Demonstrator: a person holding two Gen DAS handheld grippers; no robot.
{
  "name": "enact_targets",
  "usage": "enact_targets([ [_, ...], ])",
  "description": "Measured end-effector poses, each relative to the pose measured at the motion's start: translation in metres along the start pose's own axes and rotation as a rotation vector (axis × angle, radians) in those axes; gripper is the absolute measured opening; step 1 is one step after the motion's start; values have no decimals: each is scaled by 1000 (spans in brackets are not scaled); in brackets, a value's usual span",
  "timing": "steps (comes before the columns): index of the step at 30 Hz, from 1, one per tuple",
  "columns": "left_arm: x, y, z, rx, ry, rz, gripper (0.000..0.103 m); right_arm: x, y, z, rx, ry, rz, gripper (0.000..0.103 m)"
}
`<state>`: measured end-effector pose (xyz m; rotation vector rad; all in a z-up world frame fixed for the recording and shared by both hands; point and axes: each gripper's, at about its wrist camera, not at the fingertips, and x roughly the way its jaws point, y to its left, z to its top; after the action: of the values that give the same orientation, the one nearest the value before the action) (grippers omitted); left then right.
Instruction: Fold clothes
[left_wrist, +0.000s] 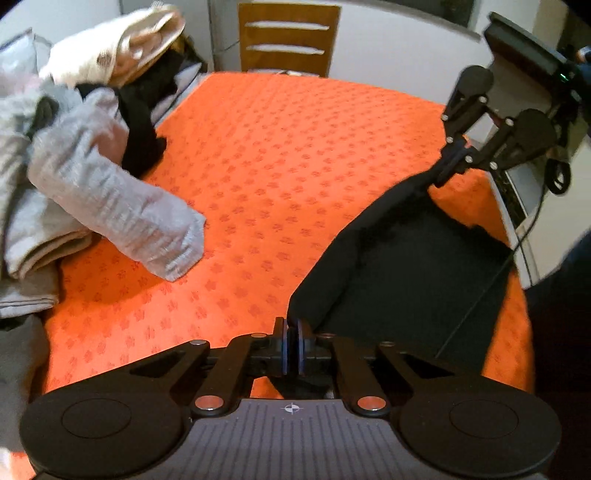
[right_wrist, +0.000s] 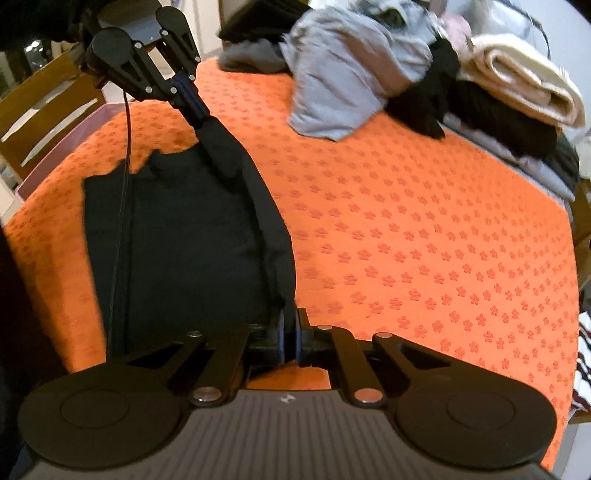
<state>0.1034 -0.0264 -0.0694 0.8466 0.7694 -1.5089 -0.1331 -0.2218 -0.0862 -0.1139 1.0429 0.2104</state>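
Note:
A black garment (left_wrist: 413, 266) lies on the table with the orange flowered cloth (left_wrist: 280, 177). My left gripper (left_wrist: 292, 347) is shut on one corner of its folded edge. My right gripper (left_wrist: 448, 168) is shut on the far corner of the same edge. In the right wrist view the right gripper (right_wrist: 290, 339) pinches the near corner of the black garment (right_wrist: 192, 236), and the left gripper (right_wrist: 192, 107) holds the far corner. The edge hangs stretched between the two grippers, a little above the cloth.
A pile of grey, black and cream clothes (left_wrist: 74, 155) fills the table's left side; it also shows in the right wrist view (right_wrist: 388, 70). A wooden chair (left_wrist: 288, 40) stands behind the table. A laptop (left_wrist: 517, 206) sits at the right edge. A thin cable (right_wrist: 122, 206) crosses the garment.

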Motion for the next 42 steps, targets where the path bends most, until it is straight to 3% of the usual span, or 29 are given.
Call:
enact_targets([
  [7,-13,-52,-33,87,3,30,8,-6,47,-21,-62,45,13,7],
  [16,14,-76,-61,76,65,60,11,12,87,-46,-142,39,-87,13],
  [18,7,-78,-64,52,53,51,14,8,87,-48,-143,41,-90,19],
  [21,-9,-78,-65,-16,24,-1,21,-1,86,-46,-143,38,-63,21],
  [25,-26,-82,-56,-139,-83,-65,28,-11,84,-37,-115,-28,-39,21],
  [28,-13,-85,-45,-226,-112,-14,27,-5,82,-28,-96,-62,-34,21],
  [35,37,-97,-43,-331,-48,85,27,24,75,-25,-92,-50,-28,21],
  [42,32,-96,-54,-433,-88,133,30,21,65,-40,-106,-24,25,23],
])
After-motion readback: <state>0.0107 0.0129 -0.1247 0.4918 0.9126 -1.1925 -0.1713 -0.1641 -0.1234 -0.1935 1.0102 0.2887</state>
